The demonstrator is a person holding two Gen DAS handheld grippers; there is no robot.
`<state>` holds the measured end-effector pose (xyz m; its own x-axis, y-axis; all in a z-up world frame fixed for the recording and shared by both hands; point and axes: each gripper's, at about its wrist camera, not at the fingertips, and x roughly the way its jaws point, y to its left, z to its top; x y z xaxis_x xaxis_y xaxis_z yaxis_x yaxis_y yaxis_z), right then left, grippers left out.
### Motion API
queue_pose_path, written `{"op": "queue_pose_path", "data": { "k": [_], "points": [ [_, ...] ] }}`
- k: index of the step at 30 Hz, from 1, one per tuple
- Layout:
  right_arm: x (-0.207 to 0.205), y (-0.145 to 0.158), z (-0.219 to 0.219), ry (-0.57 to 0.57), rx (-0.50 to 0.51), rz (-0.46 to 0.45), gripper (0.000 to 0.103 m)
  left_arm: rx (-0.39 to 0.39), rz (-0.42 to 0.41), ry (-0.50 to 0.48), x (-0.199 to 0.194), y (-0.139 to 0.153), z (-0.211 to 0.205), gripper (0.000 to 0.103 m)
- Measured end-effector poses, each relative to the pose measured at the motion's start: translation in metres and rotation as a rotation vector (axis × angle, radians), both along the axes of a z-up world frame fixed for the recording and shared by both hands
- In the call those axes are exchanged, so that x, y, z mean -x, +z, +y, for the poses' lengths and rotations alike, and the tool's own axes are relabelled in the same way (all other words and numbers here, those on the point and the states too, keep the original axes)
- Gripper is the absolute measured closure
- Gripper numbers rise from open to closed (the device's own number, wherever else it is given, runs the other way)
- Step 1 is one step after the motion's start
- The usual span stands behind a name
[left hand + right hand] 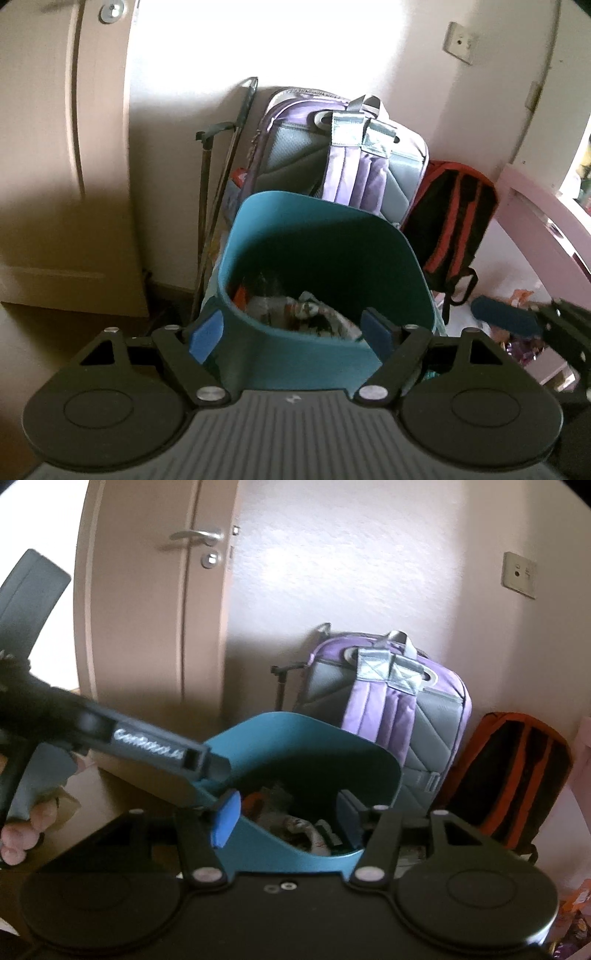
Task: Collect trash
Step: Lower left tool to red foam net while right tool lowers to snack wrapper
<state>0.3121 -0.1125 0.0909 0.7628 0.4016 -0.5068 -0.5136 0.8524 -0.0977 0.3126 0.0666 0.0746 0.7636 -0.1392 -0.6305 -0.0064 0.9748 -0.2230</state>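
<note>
Left wrist view: the teal bin (325,258) fills the middle of my frame, dead ahead and just below my left gripper (295,330), whose jaws stand wide apart with nothing between the blue pads but the bin's near rim in the background. I see crumpled trash (314,314) lying inside, low in the bin, at frame centre. A purple bag (351,155) and a red-and-black bag (450,229) lean on the wall behind it, upper centre and right. In the right wrist view my right gripper (284,818) is likewise spread, pads empty, aimed into the same bin (306,746) from slightly to its right; the left tool's finger crosses the left of that frame, its tip at the bin's far-left rim. Neither tool touches anything I can make out. I judge both have nothing left to drop, so the next piece matters: some bright wrappers (521,299) lie at the right edge of the left view, beyond the bin, nearer my right hand, I think. Their long axis I cannot tell; they are too blurred.
</note>
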Motion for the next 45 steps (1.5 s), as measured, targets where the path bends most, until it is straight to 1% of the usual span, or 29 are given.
{"op": "queue_pose_path", "data": {
  "k": [5,8,9,10,12,13,16,20,24,27,29,33,35,38,45],
  "points": [
    [0.020,0.002,0.005,0.038,-0.021,0.014,0.045,0.007,-0.007,-0.009,0.034,-0.003,0.016,0.018],
    [0.031,-0.001,0.010,0.073,-0.032,0.029,0.044,-0.004,0.005,-0.026,0.051,-0.010,0.026,0.017],
    [0.035,-0.004,0.012,0.084,-0.034,0.036,0.044,-0.008,0.007,-0.029,0.056,-0.012,0.028,0.016],
    [0.039,-0.006,0.014,0.095,-0.038,0.043,0.044,-0.013,0.008,-0.029,0.061,-0.016,0.032,0.012],
    [0.046,-0.014,0.019,0.118,-0.047,0.058,0.044,-0.028,0.010,-0.025,0.072,-0.025,0.039,0.005],
    [0.049,-0.018,0.022,0.127,-0.052,0.068,0.043,-0.037,0.012,-0.023,0.076,-0.031,0.042,0.004],
    [0.056,-0.035,0.030,0.152,-0.064,0.102,0.042,-0.059,0.039,-0.020,0.083,-0.050,0.050,0.004],
    [0.060,-0.064,0.043,0.176,-0.076,0.145,0.041,-0.076,0.092,-0.008,0.085,-0.087,0.064,0.004],
    [0.052,-0.100,0.051,0.185,-0.112,0.231,0.039,-0.066,0.168,-0.016,0.083,-0.128,0.081,0.004],
    [0.046,-0.129,0.060,0.194,-0.096,0.289,0.039,-0.082,0.217,-0.023,0.080,-0.160,0.092,0.004],
    [0.043,-0.151,0.066,0.204,-0.082,0.336,0.038,-0.104,0.244,-0.023,0.076,-0.183,0.100,0.004],
    [0.038,-0.198,0.074,0.193,-0.064,0.410,0.038,-0.185,0.297,-0.029,0.066,-0.233,0.110,0.004],
    [0.036,-0.224,0.079,0.183,-0.032,0.431,0.038,-0.184,0.341,-0.039,0.058,-0.259,0.117,0.004],
    [0.033,-0.271,0.085,0.143,0.025,0.492,0.038,-0.183,0.412,-0.083,0.049,-0.299,0.124,0.004],
    [0.025,-0.370,0.094,0.068,0.097,0.648,0.038,-0.234,0.547,-0.244,0.037,-0.389,0.129,0.004]
  ]
}}
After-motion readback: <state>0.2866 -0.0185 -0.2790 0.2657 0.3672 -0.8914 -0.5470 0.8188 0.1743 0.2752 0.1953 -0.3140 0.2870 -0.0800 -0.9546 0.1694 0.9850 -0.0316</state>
